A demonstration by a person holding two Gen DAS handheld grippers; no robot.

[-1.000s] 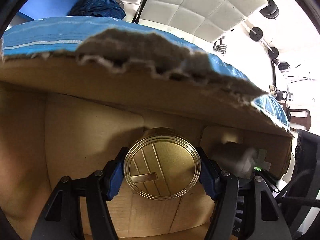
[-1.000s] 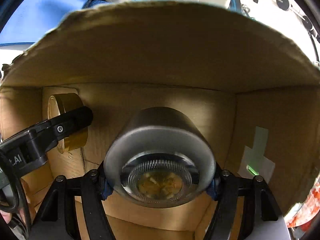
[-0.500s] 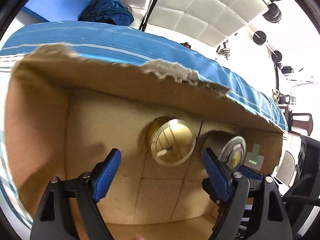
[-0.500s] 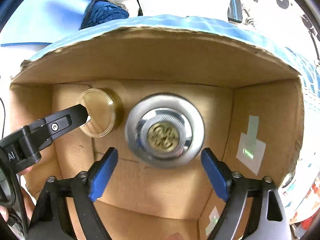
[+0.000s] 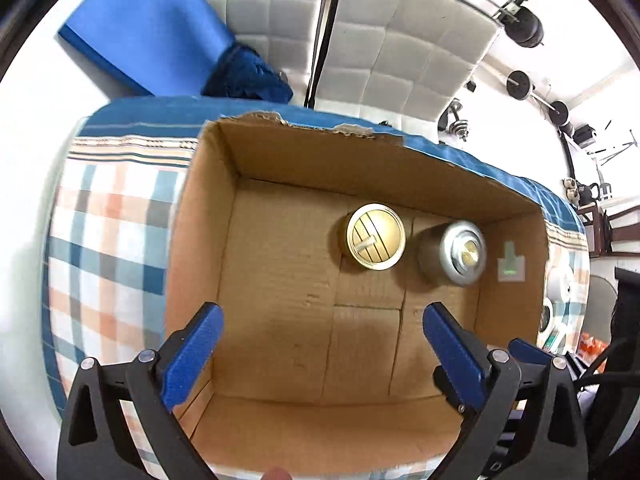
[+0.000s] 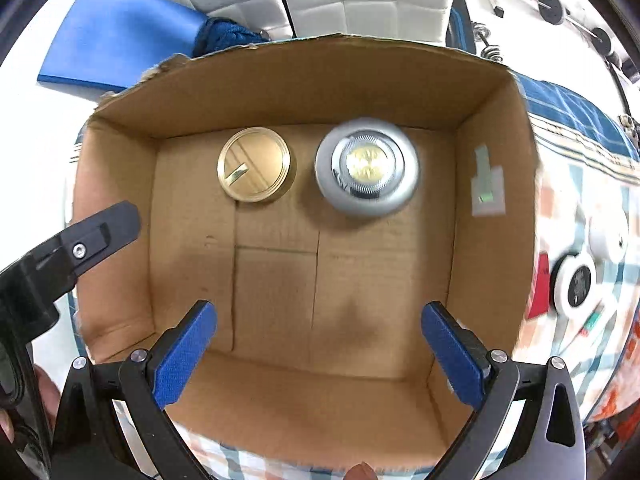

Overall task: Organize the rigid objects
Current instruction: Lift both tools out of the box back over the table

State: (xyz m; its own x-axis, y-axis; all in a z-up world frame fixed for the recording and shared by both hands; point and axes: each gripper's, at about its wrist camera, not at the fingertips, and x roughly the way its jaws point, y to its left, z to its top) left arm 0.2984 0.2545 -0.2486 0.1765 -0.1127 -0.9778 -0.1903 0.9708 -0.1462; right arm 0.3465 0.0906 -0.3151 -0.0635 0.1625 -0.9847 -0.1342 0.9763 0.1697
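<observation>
I am looking down into an open cardboard box (image 5: pixel 280 184) that sits on a plaid cloth (image 5: pixel 104 240) of blue, orange and white. Both of my grippers hang above the box with nothing in them. The left gripper (image 5: pixel 320 352) has its blue-padded jaws spread wide, and so does the right gripper (image 6: pixel 318 348).

Two round things stand on the box floor near its far wall, side by side and just apart. On the left is a gold tin (image 5: pixel 375 242) with a clear-rimmed lid, seen from above in the right wrist view (image 6: pixel 254 164). To its right is a silver puck light (image 5: pixel 460 252), a grey cylinder with a gold centre on its face (image 6: pixel 366 166).

A pale label (image 6: pixel 486 188) with a green mark is stuck on the box's right inner wall. Outside the box, on the cloth to the right, lie white round objects (image 6: pixel 576 280), too blurred for me to identify. Beyond the box are a blue mat (image 5: pixel 148 24) and white quilted padding (image 5: pixel 400 40).
</observation>
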